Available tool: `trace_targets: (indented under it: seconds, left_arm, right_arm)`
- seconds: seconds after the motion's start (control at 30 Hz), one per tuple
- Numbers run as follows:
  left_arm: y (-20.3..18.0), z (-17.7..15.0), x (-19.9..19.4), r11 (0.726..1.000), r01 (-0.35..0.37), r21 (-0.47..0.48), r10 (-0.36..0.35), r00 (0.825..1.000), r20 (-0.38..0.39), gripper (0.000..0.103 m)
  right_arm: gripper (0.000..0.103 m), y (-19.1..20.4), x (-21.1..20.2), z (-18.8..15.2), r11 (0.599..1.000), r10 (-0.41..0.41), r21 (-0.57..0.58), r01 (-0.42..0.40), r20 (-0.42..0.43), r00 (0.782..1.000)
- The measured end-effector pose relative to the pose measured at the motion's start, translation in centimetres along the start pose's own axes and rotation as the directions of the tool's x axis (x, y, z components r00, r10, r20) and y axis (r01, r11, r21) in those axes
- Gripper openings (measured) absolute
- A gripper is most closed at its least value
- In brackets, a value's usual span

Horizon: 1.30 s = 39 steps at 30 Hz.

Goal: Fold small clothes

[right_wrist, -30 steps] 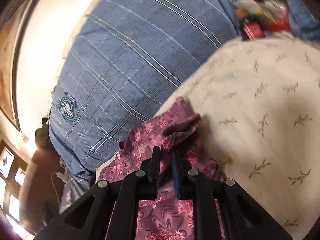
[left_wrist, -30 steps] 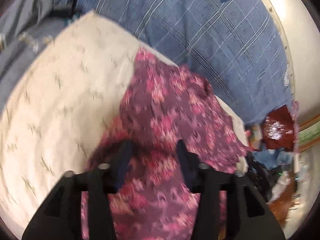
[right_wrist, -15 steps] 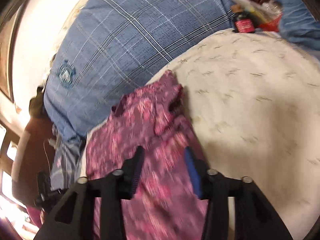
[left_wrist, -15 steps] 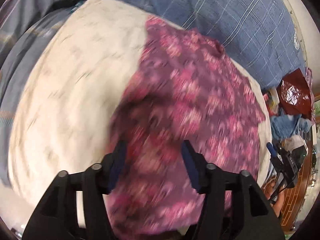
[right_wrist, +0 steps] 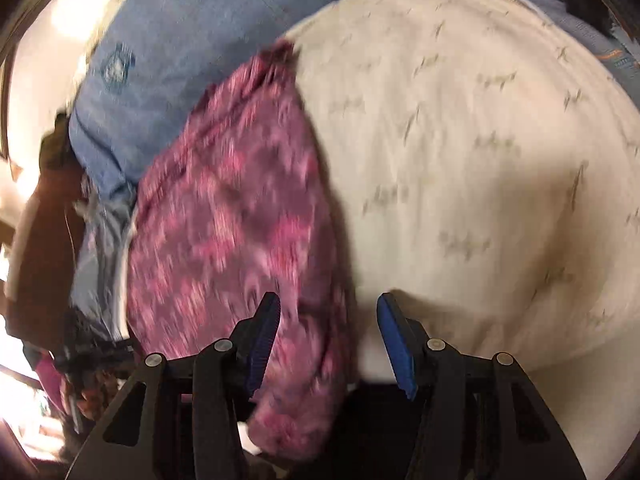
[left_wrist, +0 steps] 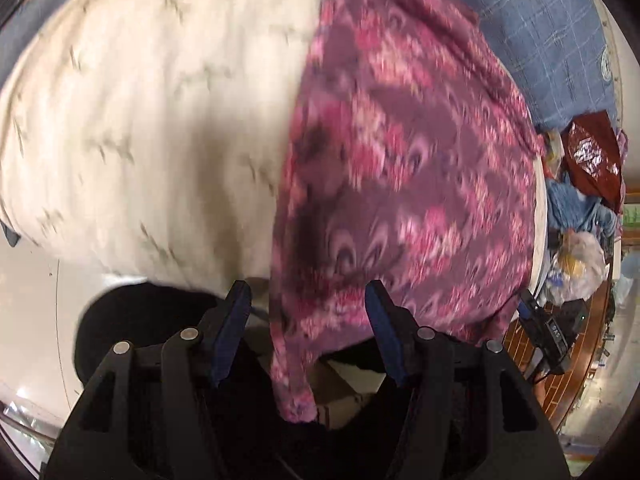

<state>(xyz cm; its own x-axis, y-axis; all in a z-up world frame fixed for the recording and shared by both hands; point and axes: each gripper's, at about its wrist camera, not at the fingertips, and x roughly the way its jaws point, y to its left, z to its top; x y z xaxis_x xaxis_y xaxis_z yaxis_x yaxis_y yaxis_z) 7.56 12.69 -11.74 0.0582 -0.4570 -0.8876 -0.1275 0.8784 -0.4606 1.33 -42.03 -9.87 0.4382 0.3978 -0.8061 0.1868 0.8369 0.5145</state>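
The purple floral garment (left_wrist: 408, 168) lies spread on the cream sheet (left_wrist: 152, 120), its near edge drooping off between the jaws of the left hand-held gripper (left_wrist: 308, 320), which stand apart without pressing it. The right hand-held gripper (right_wrist: 328, 336) has just been opening; its jaws stand apart over the garment's (right_wrist: 236, 220) edge. Ahead lies a blue blanket (right_wrist: 192, 32).

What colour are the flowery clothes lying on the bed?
The garment is purple with pink flowery swirls, clearest in the left wrist view.
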Motion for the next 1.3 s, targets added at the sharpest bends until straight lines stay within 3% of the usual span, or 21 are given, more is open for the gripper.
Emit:
trace_targets:
  seconds: [0.13, 0.33, 0.4, 0.43, 0.47, 0.5, 0.57, 0.7, 0.83, 1.03, 1.3]
  left_arm:
    - [-0.7, -1.5, 1.3, 1.000, -0.008, 0.017, 0.008, 0.999, -0.036, 0.058]
    - [-2.2, -3.1, 3.5, 0.995, -0.062, 0.075, 0.068, 0.995, -0.070, 0.058]
    - [-2.8, -3.3, 3.7, 0.993, -0.064, 0.100, 0.070, 0.996, -0.060, 0.058]
    - [-3.0, -3.3, 3.7, 0.993, -0.060, 0.103, 0.066, 0.996, -0.059, 0.056]
    - [-3.0, -3.4, 3.7, 0.993, -0.054, 0.108, 0.061, 0.997, -0.055, 0.036]
    - [-3.1, -3.4, 3.8, 0.992, -0.050, 0.115, 0.057, 0.997, -0.059, 0.011]
    - [-3.3, -3.4, 4.2, 0.994, -0.039, 0.107, 0.047, 0.997, -0.069, 0.006]
    - [-3.4, -3.5, 3.1, 0.993, 0.015, 0.114, -0.008, 0.998, -0.059, 0.005]
    - [-4.2, -3.4, 1.5, 0.988, 0.083, 0.127, -0.080, 0.996, -0.030, 0.005]
    - [-4.2, -2.2, -1.0, 0.977, 0.184, 0.110, -0.187, 0.982, 0.016, 0.005]
    - [-5.4, 0.2, -3.5, 0.953, 0.286, 0.100, -0.295, 0.951, 0.089, 0.005]
  right_arm:
    - [0.053, 1.0, 0.5, -1.1, 0.999, 0.016, -0.051, -0.019, -0.054, 0.998]
    - [0.053, 1.9, 1.1, -2.4, 0.990, -0.029, -0.140, 0.011, -0.128, 0.991]
    - [0.046, 2.0, 1.5, -2.8, 0.985, -0.037, -0.173, 0.010, -0.155, 0.987]
    - [0.036, 2.3, 1.8, -3.1, 0.980, -0.054, -0.198, 0.021, -0.165, 0.985]
    - [0.023, 2.6, 2.1, -3.3, 0.973, -0.079, -0.226, 0.037, -0.176, 0.981]
    - [0.017, 2.6, 2.4, -3.7, 0.964, -0.108, -0.260, 0.058, -0.184, 0.977]
    - [0.012, 2.2, 2.4, -4.0, 0.961, -0.110, -0.270, 0.059, -0.179, 0.978]
    - [0.008, 1.8, 1.6, -4.2, 0.971, -0.042, -0.238, 0.000, -0.170, 0.985]
    - [0.006, 1.1, 0.9, -3.9, 0.980, 0.108, -0.146, -0.135, -0.180, 0.978]
    - [0.006, 1.1, -1.0, -2.4, 0.941, 0.329, -0.043, -0.337, -0.134, 0.935]
    - [0.006, 3.8, -2.0, 1.0, 0.878, 0.477, -0.014, -0.478, -0.046, 0.878]
